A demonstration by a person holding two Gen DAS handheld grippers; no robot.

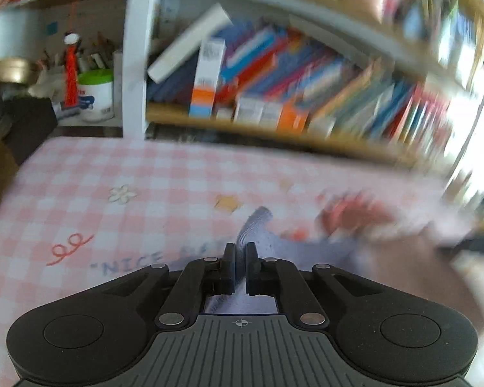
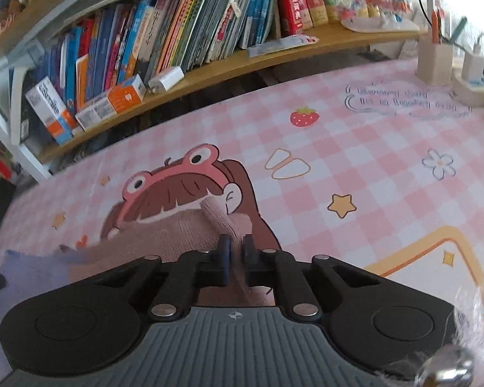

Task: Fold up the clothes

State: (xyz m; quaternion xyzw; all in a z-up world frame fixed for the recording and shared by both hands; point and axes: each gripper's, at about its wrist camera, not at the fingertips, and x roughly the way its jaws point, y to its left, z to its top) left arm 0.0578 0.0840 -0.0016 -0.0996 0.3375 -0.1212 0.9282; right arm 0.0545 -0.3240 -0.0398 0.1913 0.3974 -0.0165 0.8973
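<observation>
Two hand-held grippers pinching knitwear over a pink checked bench.
Left hand-held gripper (image 1: 240,251) clamps lavender cloth (image 1: 258,222) beside printed "NICE" (image 1: 130,264); right hand-held gripper (image 2: 236,246) clamps pink knit (image 2: 216,216).

1. A knitted garment (image 2: 164,238), dusty pink with a lavender part (image 1: 264,245), lies bunched on the table at 6 o'clock in both views.
2. A pink fold rises toward 12 o'clock, pinched.
3. The lavender edge (image 2: 32,267) trails toward 9 o'clock in the right wrist view.
</observation>
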